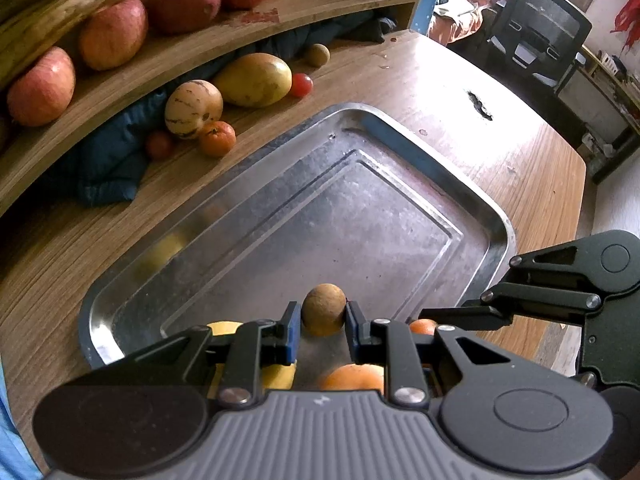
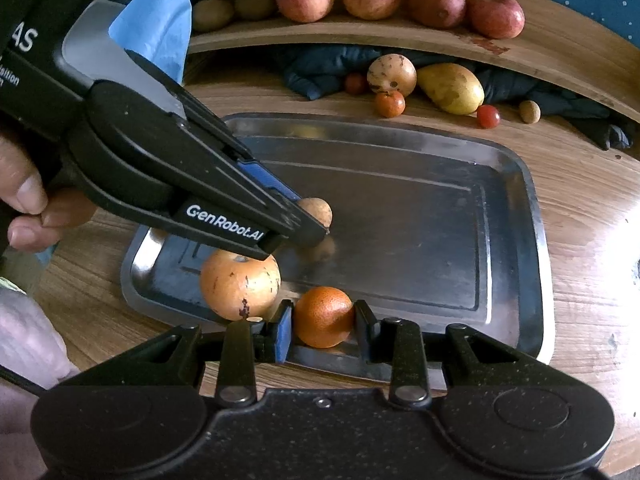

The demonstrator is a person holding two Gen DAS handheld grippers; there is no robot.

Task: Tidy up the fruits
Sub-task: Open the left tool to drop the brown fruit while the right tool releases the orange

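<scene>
Nearest my right tool (image 2: 323, 330) sits a small orange (image 2: 324, 316), clamped between its pads just over the near rim of the metal tray (image 2: 532, 240). My left tool (image 1: 323, 330) is closed on a small round brown fruit (image 1: 323, 309), held low over the tray's near end. Beside them, a larger speckled orange-yellow fruit (image 2: 239, 285) already rests in the tray's near corner. So I judge the job is at an early stage: one fruit is down, two more are in my grip and about to be set down, and most of the tray floor is bare. On the surface behind the tray wait a mango (image 2: 451, 88), a striped pale melon (image 2: 391, 74), a tangerine (image 2: 389, 104), cherry tomatoes (image 2: 488, 116) and another brown fruit (image 2: 529, 112). The apples (image 2: 434, 2) line the shelf (image 2: 560, 40) above.
</scene>
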